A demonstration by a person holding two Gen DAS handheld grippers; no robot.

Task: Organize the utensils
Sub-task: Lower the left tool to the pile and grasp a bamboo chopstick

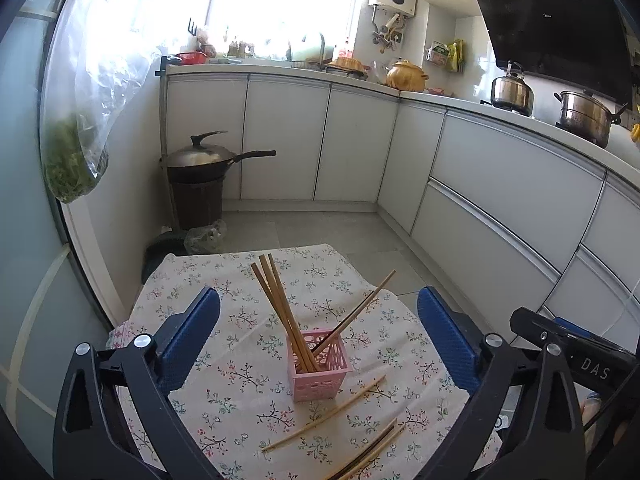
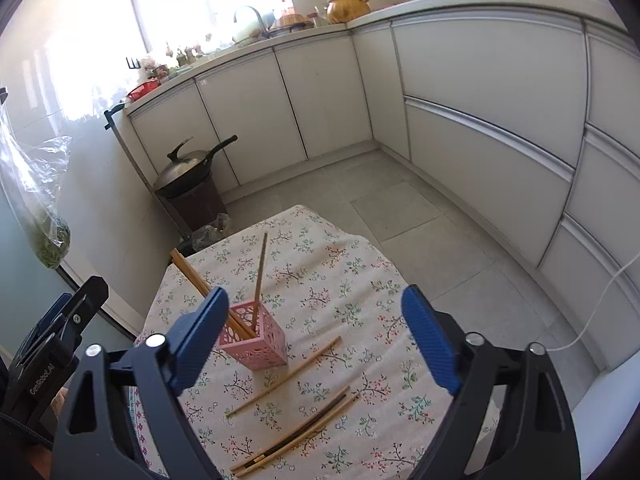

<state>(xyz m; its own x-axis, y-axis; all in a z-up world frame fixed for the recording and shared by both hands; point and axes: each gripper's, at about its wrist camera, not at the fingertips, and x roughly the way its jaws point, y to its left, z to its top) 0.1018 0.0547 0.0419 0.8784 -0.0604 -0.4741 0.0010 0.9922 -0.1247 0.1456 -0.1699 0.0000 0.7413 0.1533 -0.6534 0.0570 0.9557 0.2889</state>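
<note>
A pink perforated holder (image 1: pixel 320 368) stands upright on a small table with a floral cloth (image 1: pixel 224 296); it also shows in the right wrist view (image 2: pixel 256 340). Several wooden chopsticks (image 1: pixel 280 308) lean in it. One chopstick (image 1: pixel 324 414) lies loose on the cloth in front of the holder, and a bunch of loose chopsticks (image 1: pixel 372 454) lies nearer me. They show in the right wrist view as a single chopstick (image 2: pixel 284 378) and a bunch (image 2: pixel 296 436). My left gripper (image 1: pixel 319 330) is open and empty above the holder. My right gripper (image 2: pixel 316 336) is open and empty beside it.
White kitchen cabinets (image 1: pixel 500 184) run along the back and right. A lidded wok (image 1: pixel 200 158) sits on a dark bin at the left. A bag of greens (image 1: pixel 72 160) hangs on the left wall. Grey tile floor (image 2: pixel 420 220) lies beyond the table.
</note>
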